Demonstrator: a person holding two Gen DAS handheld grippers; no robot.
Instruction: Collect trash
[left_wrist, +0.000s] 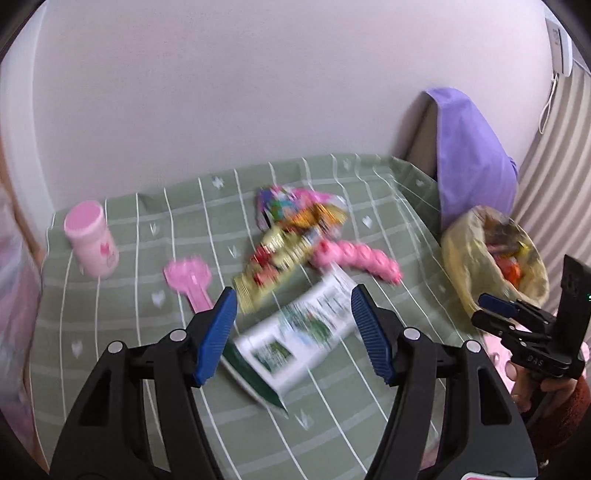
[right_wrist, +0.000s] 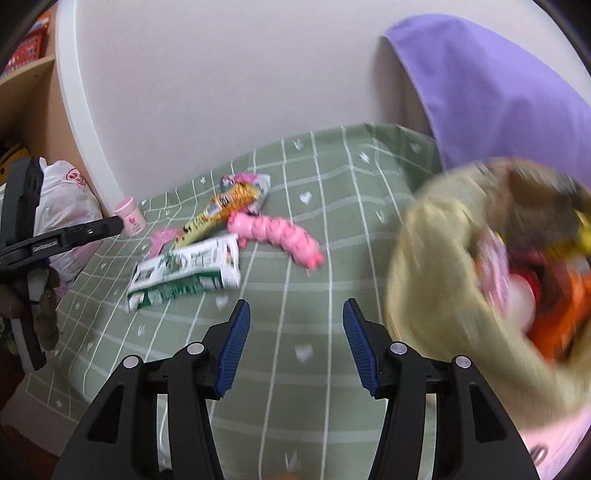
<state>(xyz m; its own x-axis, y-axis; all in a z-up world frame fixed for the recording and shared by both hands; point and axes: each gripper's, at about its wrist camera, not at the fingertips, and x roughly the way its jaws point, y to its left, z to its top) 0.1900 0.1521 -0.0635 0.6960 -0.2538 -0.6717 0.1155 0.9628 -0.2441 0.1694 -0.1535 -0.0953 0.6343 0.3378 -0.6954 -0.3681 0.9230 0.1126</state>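
Green-and-white wrapper (left_wrist: 295, 332) flat on the worktop (left_wrist: 122, 295), under a green checked cloth; long axis diagonal in the left wrist view, from near-left to far-right, with the far end toward the pink caterpillar toy (left_wrist: 358, 258). Seen between the two blue pads of the left hand-held gripper (left_wrist: 293, 334), jaws spread wide, nothing held; not clear whether the pads touch the wrapper or only hover above it, because of blur. Same wrapper (right_wrist: 184, 273) well ahead and to the left of the right hand-held gripper (right_wrist: 295, 347), also spread wide and empty, above bare cloth.

Counted on the worktop: three wrappers, namely the green-and-white one, one yellow-and-red wrapper (left_wrist: 273, 262) lying diagonal just beyond it, and one multicoloured wrapper (left_wrist: 299, 210) farther back, overlapping the yellow one. One caterpillar toy, curved, touching the far corner of the green-and-white wrapper. One pink spoon-like toy (left_wrist: 188, 280) left of the wrappers. One pink jar (left_wrist: 92, 238) upright near the far-left corner.

One container: trash bag (left_wrist: 495, 262) of yellowish plastic at the right edge, mouth open, near the right hand-held gripper. Inside (right_wrist: 535, 288), several blurred pieces in orange, red, pink and yellow; exact number not countable.
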